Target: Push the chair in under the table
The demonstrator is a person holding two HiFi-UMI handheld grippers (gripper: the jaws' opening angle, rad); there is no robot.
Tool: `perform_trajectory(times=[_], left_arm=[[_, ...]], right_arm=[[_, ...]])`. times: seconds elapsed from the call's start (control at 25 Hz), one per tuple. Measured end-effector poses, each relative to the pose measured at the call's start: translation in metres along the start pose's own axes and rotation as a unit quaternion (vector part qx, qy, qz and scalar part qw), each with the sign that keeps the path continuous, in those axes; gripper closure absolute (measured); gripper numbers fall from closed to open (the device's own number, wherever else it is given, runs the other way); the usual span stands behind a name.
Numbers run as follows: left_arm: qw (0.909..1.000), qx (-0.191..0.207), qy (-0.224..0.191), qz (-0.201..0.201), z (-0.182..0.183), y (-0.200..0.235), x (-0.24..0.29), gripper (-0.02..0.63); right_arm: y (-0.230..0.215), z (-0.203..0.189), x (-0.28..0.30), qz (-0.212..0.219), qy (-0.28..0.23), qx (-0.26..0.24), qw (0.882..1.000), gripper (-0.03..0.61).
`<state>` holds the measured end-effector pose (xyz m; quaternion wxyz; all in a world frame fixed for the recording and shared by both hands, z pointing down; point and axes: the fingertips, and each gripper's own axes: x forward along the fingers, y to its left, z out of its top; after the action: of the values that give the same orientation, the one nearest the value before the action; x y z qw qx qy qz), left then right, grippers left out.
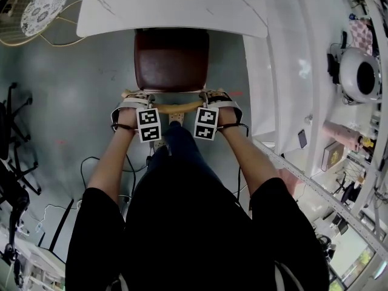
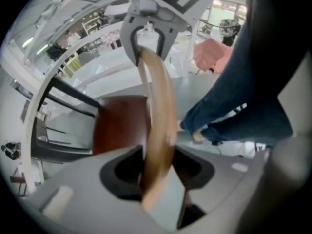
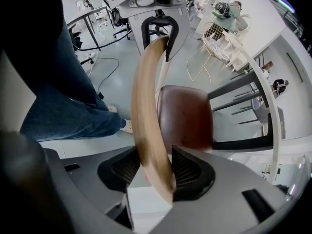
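One curved wooden backrest (image 1: 180, 107) in left gripper (image 1: 135, 101), right gripper (image 1: 216, 100).

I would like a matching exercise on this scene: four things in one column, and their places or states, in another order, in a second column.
1. dark brown padded chair seat
2. curved light wooden back rail
3. white marbled table top
4. black office chair

A. far left, on the floor
B. clamped in the left gripper and the right gripper
C. top of the head view
D. front edge under the table

Pairs: 1-D, 2-B, 3-C, 4-A
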<state>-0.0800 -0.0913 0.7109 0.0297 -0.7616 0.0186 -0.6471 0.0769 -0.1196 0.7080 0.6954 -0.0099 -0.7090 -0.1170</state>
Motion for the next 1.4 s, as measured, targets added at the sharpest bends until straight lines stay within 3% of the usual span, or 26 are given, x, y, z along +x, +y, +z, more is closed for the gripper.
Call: perform_trajectory(times=[0.68, 1.4], left_arm=[[0.9992, -0.025, 0.024, 0.020, -0.015, 0.059, 0.003, 0.413], [1.0000, -0.002, -0.001, -0.008, -0.024, 0.064, 0.000, 0.410]], right_arm=[[-0.056, 0.002, 0.009, -0.013, -0.019, -0.002, 1.000, 0.380], [-0.062, 0.009, 0.009, -0.002, 0.034, 0.025, 0.999, 0.379]])
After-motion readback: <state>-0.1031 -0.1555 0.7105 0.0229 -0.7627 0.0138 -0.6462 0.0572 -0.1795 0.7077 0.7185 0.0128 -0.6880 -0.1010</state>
